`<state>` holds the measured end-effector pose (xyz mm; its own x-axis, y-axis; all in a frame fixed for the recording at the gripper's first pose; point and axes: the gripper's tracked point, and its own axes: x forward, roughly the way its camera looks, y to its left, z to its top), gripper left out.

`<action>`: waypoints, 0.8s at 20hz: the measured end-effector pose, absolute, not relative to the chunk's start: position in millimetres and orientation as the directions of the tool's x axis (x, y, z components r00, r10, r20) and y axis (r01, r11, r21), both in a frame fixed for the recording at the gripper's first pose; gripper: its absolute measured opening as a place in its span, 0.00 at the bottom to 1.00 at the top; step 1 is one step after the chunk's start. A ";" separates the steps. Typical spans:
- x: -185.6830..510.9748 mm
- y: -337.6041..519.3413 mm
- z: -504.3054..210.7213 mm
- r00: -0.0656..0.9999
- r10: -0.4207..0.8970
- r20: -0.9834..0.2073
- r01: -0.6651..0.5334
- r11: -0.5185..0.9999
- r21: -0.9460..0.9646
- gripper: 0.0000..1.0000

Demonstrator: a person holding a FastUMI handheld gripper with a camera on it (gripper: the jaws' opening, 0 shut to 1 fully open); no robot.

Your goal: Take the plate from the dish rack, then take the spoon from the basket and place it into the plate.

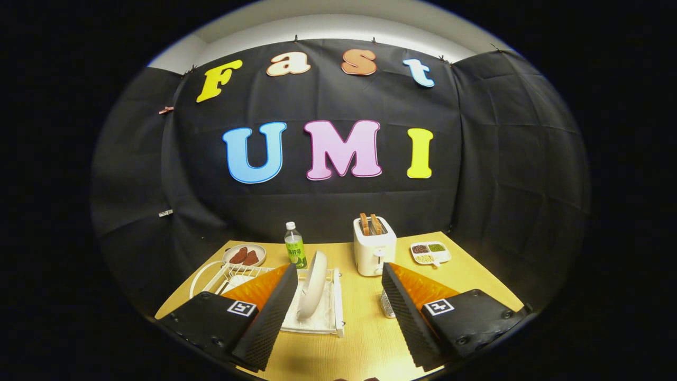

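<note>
Ahead, the plate (313, 284) stands on edge in the dish rack (322, 323), between the spread, empty tongs (338, 312) but nearer the left finger; its rim runs roughly along their reach, apparently untouched.

Gripper (338, 312) w/ two wedge-shaped fingers (275, 312), spread wide apart. Inner faces: black pads w/ fine ribbed/dotted grip texture, tapering to narrow tips. Outer sides of each finger: bright orange plastic, glossy, faceted look. Behind them, two black matte carriage blocks, flat tops, rounded corners. Each block has a small white square sticker w/ black fiducial marker pattern, set near the finger base. Dark round screw heads along the blocks' lower edges, approx. 2–3 per side. Both sides mirror each other.
</note>
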<state>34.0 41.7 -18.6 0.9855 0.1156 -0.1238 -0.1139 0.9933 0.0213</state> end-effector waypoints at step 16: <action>183.1 101.7 -112.7 0.815 0.231 -0.532 -0.178 0.973 0.149 0.99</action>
